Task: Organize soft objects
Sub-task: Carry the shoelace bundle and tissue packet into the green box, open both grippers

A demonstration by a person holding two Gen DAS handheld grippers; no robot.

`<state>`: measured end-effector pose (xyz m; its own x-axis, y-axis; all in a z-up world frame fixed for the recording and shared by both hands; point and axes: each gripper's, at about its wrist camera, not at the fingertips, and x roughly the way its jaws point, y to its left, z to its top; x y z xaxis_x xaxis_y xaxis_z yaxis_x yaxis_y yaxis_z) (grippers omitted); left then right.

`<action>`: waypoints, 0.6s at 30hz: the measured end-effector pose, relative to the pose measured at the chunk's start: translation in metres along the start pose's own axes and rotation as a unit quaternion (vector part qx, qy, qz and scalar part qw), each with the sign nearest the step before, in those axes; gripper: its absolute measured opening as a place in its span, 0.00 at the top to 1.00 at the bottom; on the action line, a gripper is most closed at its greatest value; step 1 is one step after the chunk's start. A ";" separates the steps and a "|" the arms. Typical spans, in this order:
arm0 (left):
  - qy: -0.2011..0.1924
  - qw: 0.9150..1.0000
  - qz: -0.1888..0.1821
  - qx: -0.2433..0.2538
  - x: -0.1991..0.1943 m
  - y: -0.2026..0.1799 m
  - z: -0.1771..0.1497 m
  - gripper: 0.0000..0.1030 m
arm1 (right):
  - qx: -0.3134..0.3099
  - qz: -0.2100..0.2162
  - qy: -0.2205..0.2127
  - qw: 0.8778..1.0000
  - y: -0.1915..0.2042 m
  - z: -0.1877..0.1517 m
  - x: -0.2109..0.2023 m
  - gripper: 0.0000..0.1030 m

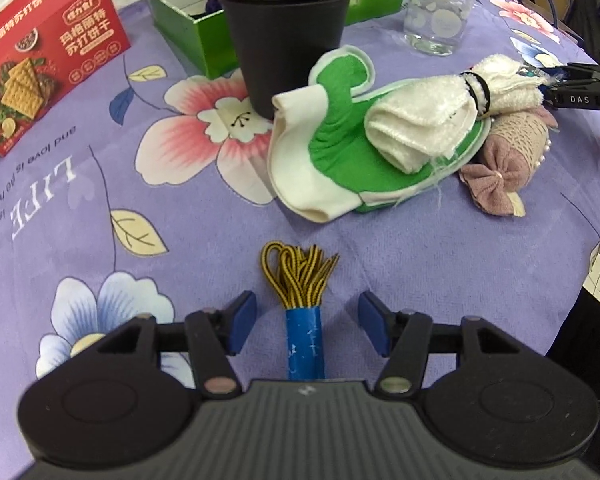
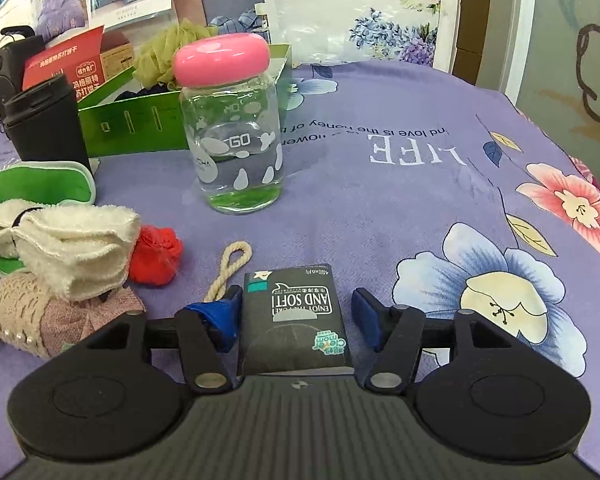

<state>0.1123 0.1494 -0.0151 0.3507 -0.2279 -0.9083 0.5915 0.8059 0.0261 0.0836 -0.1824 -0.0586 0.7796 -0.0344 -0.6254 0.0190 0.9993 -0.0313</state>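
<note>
Left gripper [image 1: 307,322] spread, pads clear of shoelace bundle [image 1: 302,300] lying between them on tablecloth [image 1: 440,260], likely lined up for pickup. Right gripper [image 2: 296,316] also spread, tissue pack [image 2: 296,320] between pads, no visible pinch. Green box [image 1: 204,32] at 11 o'clock in left view, presumably collection point.

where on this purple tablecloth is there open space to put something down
Bare cloth lies right of the glass jar, over the LIFE lettering, as far as the pink flower print. Another free patch sits between the red cracker box and the yellow-black laces. Crowded: the white towel roll, green cloth, black cup.
</note>
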 end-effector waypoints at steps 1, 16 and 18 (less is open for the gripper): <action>0.001 1.000 0.004 -0.003 0.000 -0.001 0.000 0.50 | 0.000 0.001 0.000 1.000 -0.001 0.000 0.000 0.56; -0.101 0.988 0.023 -0.117 -0.104 0.030 0.030 0.87 | -0.033 0.065 -0.109 0.991 -0.010 0.069 -0.074 0.70; -0.128 0.984 0.039 -0.116 -0.123 0.040 0.058 0.87 | -0.055 0.075 -0.134 0.987 -0.001 0.104 -0.073 0.70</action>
<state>0.1351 0.1783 0.1217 0.5772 -0.2662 -0.7720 0.3838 0.9229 -0.0312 0.0912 -0.1794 0.0683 0.9062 0.1331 -0.4014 -0.1660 0.9849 -0.0482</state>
